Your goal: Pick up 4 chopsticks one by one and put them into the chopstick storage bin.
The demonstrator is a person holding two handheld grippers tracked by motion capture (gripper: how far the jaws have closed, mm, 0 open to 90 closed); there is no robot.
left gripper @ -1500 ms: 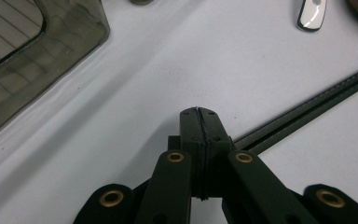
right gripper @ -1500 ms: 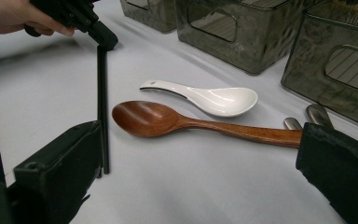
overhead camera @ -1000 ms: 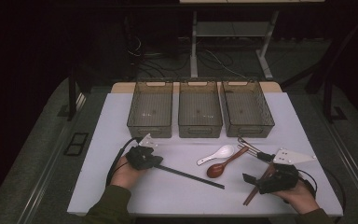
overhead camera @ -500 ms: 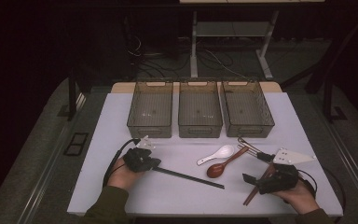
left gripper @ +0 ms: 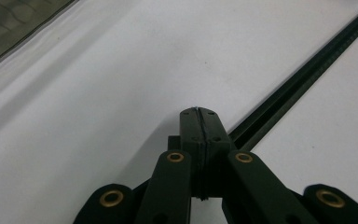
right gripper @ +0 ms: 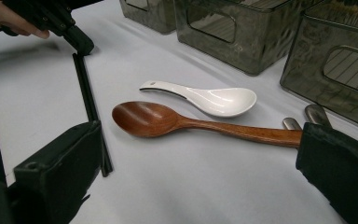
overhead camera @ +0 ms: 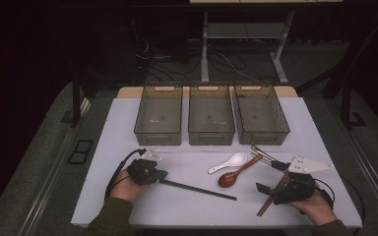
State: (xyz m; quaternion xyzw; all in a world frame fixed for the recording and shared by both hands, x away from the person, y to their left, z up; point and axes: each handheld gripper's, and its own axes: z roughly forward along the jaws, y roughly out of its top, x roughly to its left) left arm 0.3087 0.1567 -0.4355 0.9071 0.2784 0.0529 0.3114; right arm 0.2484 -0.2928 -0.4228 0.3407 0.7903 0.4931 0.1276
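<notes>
The left claw (overhead camera: 153, 173), near the front left corner of the white surface (overhead camera: 187, 206), is clenched: in the left gripper view its jaws meet flat with nothing between them, and the black chopsticks (overhead camera: 199, 190) lie just beside the tips on the surface, not gripped. The pair is thin, matte black and straight, the two sticks lying side by side; its long axis runs from the left claw's tip toward the front middle of the surface, slanting slightly toward the front edge. The left hand is much the nearer; to grasp, I judge the jaws must first part and straddle the near end. The right claw (right gripper: 200, 186) rests released near the front right corner, jaws wide apart, facing a brown wooden spoon (right gripper: 186, 123) and a white ceramic spoon (right gripper: 205, 97), with three grey bins (overhead camera: 211, 115) along the far edge.
</notes>
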